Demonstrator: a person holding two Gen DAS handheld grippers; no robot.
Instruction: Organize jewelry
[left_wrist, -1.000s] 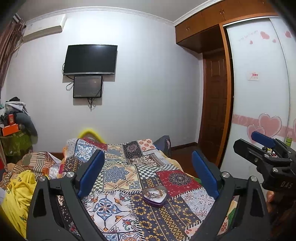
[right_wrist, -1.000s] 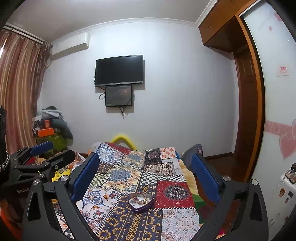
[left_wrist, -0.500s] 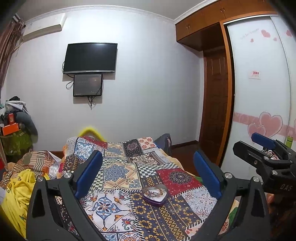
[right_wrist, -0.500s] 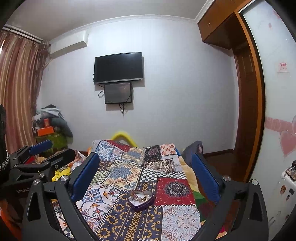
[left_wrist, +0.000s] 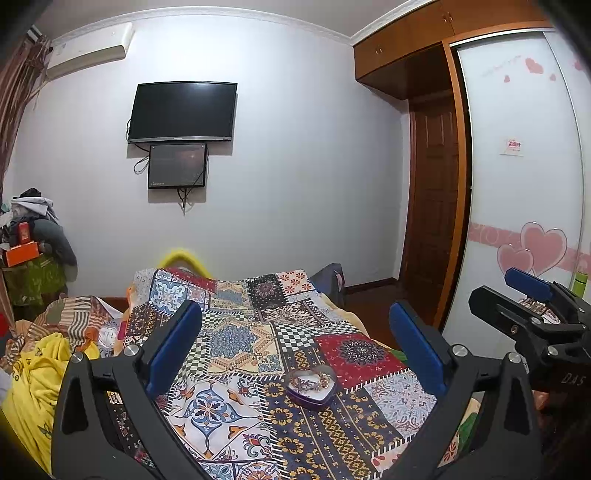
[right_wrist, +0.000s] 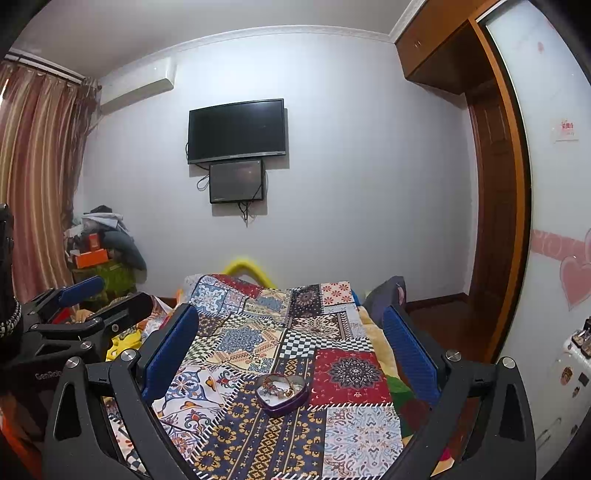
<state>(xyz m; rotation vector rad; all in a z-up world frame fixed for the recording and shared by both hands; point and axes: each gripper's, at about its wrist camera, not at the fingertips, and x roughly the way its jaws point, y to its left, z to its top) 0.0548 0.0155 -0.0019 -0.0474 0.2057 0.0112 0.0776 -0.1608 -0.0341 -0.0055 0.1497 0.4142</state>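
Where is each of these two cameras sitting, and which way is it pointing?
Left wrist view: on the left gripper, looking along its open, empty jaws across the bed toward the TV; the right gripper shows at the right edge.
Right wrist view: on the right gripper, jaws open, facing the same wall; the left gripper shows at the left edge.
Shared: the heart-shaped box of jewelry on the patchwork quilt, TV, wooden door.

Open patchwork bedspread (right_wrist: 258, 443) surrounds the heart-shaped tin (right_wrist: 282, 394), with heaped bedding (left_wrist: 40, 369) crowding only its left edge.
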